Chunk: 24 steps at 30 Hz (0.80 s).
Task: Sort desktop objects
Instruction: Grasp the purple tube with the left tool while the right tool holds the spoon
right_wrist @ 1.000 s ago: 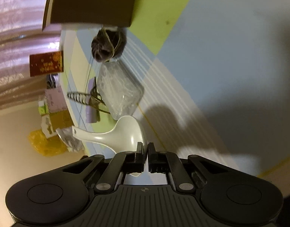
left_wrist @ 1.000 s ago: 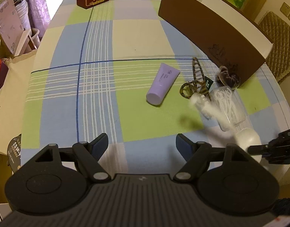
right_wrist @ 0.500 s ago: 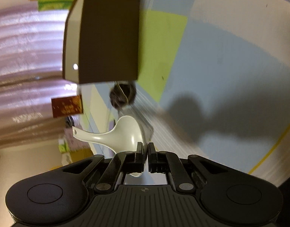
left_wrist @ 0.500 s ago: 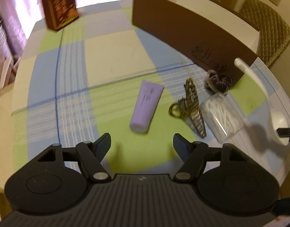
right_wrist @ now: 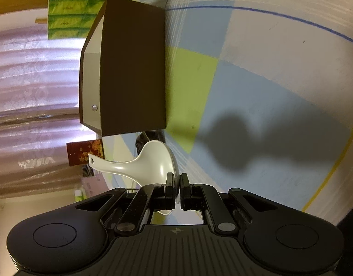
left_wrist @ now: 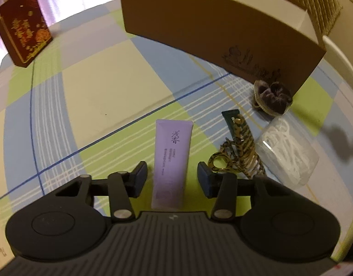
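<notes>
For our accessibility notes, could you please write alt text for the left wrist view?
The left gripper is closing around a lilac tube lying on a checked tablecloth, pads not yet touching. A striped hair claw lies beside it, right.

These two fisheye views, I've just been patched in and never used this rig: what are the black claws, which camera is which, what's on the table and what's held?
No robot here: a person carries a two-finger gripper in each hand, and a camera on each looks along its fingers.

In the left wrist view, the left gripper is over the checked tablecloth. Its jaws are closing around a lilac tube lying between them; the pads do not press on it yet. Beside it lie a tiger-striped hair claw, a clear box of white floss picks and a dark scrunchie, in front of a brown open box. A red gift box stands far left.

In the right wrist view, the right gripper is shut on the bowl of a white ceramic spoon, lifted near the same brown box.
</notes>
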Each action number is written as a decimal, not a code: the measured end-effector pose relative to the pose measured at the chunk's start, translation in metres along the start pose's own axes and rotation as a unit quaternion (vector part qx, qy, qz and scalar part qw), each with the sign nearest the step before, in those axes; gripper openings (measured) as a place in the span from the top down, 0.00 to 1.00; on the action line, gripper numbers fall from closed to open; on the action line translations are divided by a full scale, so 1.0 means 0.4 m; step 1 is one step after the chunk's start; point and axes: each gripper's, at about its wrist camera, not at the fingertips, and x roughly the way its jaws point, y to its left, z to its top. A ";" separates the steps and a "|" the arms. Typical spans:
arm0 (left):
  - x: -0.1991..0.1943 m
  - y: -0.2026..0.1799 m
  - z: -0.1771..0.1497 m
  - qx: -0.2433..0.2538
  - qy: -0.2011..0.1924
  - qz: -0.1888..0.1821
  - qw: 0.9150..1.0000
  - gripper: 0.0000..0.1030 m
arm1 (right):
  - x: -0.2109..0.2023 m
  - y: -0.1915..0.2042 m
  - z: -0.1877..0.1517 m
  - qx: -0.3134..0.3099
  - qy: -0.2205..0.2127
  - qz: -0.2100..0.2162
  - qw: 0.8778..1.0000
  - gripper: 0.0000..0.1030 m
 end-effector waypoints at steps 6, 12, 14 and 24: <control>0.011 -0.008 -0.014 0.006 0.003 0.011 1.000 0.74 | -0.001 0.004 0.008 0.002 -0.002 0.003 1.000 0.99; -0.017 0.002 -0.040 -0.024 0.001 0.017 1.000 0.74 | 0.008 0.019 0.014 -0.002 0.005 0.010 1.000 0.99; -0.035 0.007 -0.051 -0.034 -0.003 0.018 0.999 0.74 | 0.011 0.025 0.018 -0.005 0.008 0.013 1.000 0.99; -0.125 0.007 -0.093 -0.080 -0.024 0.018 0.996 0.74 | 0.025 0.036 0.031 -0.014 0.020 0.021 0.999 0.99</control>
